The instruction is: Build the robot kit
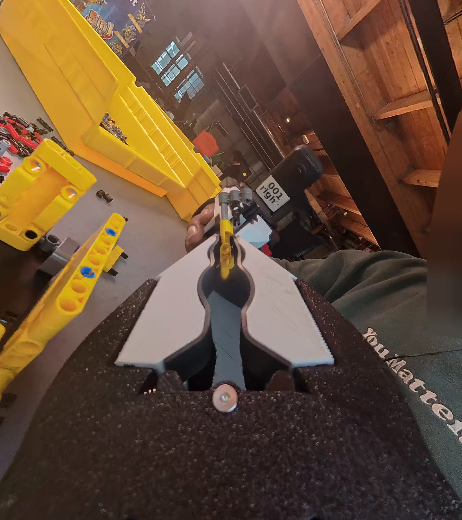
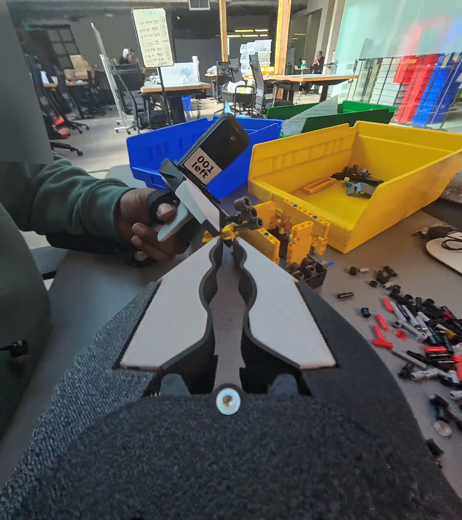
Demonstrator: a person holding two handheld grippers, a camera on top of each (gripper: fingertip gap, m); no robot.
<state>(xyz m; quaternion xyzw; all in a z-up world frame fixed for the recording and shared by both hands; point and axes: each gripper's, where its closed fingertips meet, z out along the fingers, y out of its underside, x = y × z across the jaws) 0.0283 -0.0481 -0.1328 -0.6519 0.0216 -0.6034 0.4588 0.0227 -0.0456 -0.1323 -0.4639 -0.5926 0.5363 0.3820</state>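
Observation:
My left gripper (image 1: pixel 225 254) is shut on a small yellow beam (image 1: pixel 226 239). A grey axle rises from the beam to a grey three-hole connector (image 1: pixel 236 196) with black pins. In the right wrist view the left gripper (image 2: pixel 218 232) holds this small assembly (image 2: pixel 248 215) above the table. My right gripper (image 2: pixel 227 241) has its jaws a narrow gap apart, with the tips right at the yellow beam (image 2: pixel 228 232). Whether they pinch it is hidden. The right gripper also shows in the left wrist view (image 1: pixel 255 233), just behind the assembly.
A yellow bin (image 2: pixel 294 168) holding a few parts, a blue bin (image 2: pixel 151 152) and a green bin (image 2: pixel 365 112) stand behind. A part-built yellow model (image 2: pixel 300 239) and a long yellow beam (image 1: pixel 83 281) sit on the grey table (image 2: pixel 97 281). Loose black, red and grey parts (image 2: pixel 435 332) lie at the right. Both grippers' tips are close together, under 4 cm apart.

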